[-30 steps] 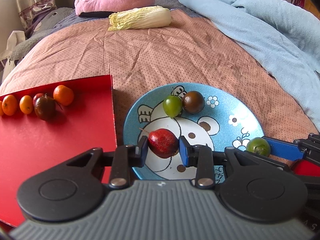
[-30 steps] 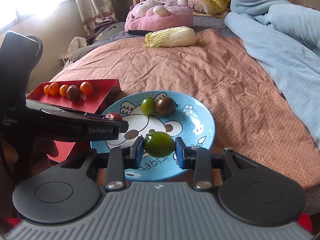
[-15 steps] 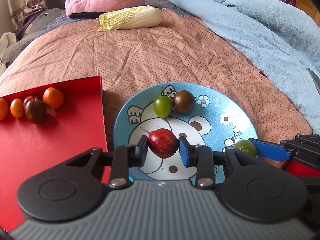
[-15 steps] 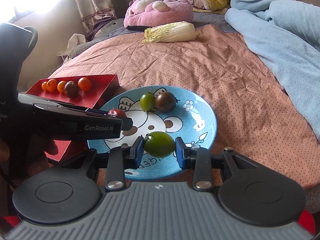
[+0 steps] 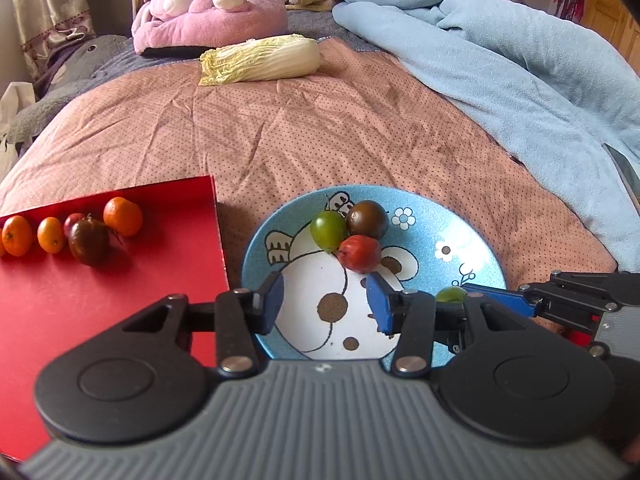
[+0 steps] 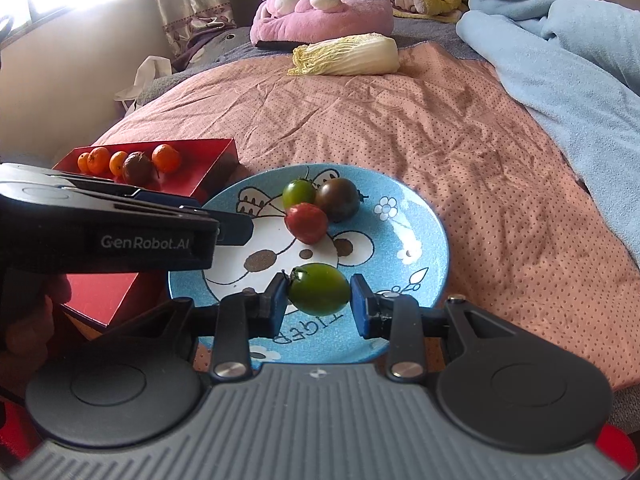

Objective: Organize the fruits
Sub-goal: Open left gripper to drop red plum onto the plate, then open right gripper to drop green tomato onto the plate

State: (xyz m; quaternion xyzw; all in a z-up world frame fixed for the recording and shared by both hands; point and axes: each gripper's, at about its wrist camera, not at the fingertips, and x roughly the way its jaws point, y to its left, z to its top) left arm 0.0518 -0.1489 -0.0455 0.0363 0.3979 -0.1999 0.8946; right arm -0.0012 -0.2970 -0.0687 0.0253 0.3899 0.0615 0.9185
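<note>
A red fruit (image 5: 360,253) lies on the blue bear plate (image 5: 472,248), touching a green tomato (image 5: 328,230) and a brown tomato (image 5: 367,219). My left gripper (image 5: 326,296) hovers just in front of the red fruit; its jaws are opening and nothing is between them. My right gripper (image 6: 320,300) is shut on a second green tomato (image 6: 319,289) over the near part of the plate (image 6: 420,240). On the left, a red tray (image 5: 100,300) holds several small oranges (image 5: 123,216) and a dark tomato (image 5: 88,241).
A napa cabbage (image 5: 262,59) lies far back on the pink dotted bedspread (image 5: 320,132). Behind it sits a pink plush cushion (image 5: 208,16). A light blue blanket (image 5: 500,60) is piled along the right side. A hand (image 6: 24,320) grips the left tool.
My left gripper has let go of the red fruit, which now rests farther back on the plate against the two tomatoes. The right gripper still holds its green tomato.
</note>
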